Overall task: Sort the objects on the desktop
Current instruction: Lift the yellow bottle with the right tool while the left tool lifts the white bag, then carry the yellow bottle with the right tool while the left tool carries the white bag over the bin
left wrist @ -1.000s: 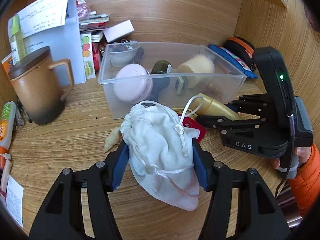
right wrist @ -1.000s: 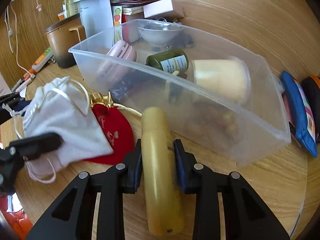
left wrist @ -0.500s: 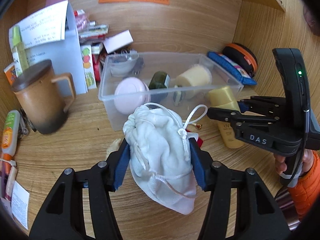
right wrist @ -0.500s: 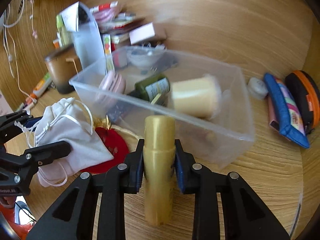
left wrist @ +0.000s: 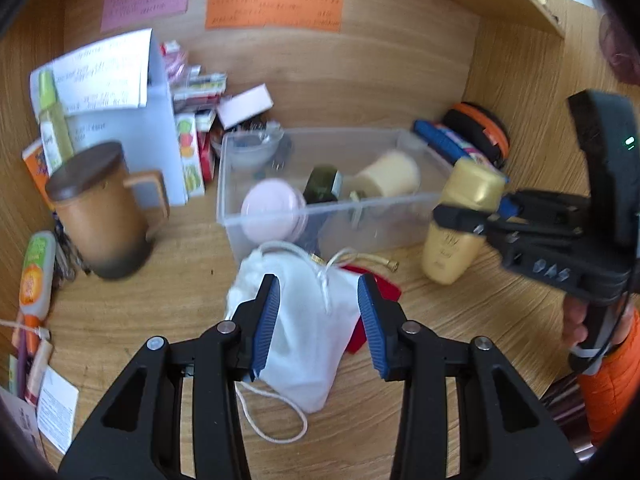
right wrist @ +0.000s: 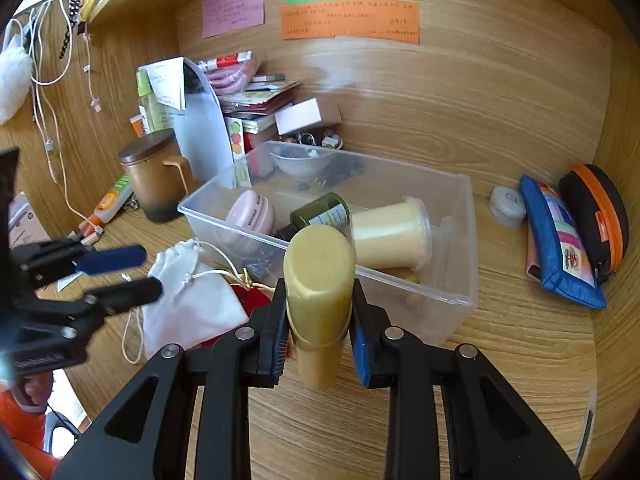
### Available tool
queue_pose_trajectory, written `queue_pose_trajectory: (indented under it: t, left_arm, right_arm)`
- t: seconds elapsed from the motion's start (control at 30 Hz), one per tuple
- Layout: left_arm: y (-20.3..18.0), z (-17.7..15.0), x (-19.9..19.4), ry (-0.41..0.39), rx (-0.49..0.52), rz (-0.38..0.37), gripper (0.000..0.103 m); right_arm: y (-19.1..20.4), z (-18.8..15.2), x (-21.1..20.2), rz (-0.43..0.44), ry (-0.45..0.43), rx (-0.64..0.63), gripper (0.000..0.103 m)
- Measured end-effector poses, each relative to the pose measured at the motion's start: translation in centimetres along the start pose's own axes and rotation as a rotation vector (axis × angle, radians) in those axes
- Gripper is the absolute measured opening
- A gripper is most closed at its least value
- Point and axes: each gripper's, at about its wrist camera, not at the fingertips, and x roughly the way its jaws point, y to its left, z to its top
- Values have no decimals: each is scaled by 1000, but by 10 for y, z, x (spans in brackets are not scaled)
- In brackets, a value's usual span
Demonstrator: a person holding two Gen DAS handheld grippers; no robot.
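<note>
I read "DAS" in raised letters on the black body of my right gripper (left wrist: 476, 216), seen from the left wrist view; the pale printing on the tall golden-yellow plastic bottle (right wrist: 318, 292) is too blurred for me to make out. The pink, green and orange paper notes (right wrist: 350, 20) on the wooden back wall carry handwriting I cannot read, and the round pink case (right wrist: 252, 214) has a small dark word on its rim, perhaps a brand.

The bottle has a rounded cap and a smooth body with a thin seam below the cap. My right gripper is clamped narrowly on it, blue pads on either side, holding it upright above the wooden desk (right wrist: 500, 360), just in front of the clear plastic bin (right wrist: 460, 296).

My left gripper (left wrist: 318, 320) is closing, with the white drawstring cloth pouch (left wrist: 304, 344) between its blue pads; I see gaps, so they do not press it. The pouch lies on the desk, partly over a red cloth pouch (left wrist: 390, 292), near the bin's front wall
</note>
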Motion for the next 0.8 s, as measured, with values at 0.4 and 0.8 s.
queue_pose_trajectory:
  t: [0.4, 0.8]
  left_arm:
    - [28, -23, 29, 124, -64, -49, 85]
    - [16, -19, 59, 149, -42, -23, 49]
  right_arm:
    - [3, 3, -10, 36, -27, 11, 24]
    - [0, -1, -14, 43, -27, 9, 24]
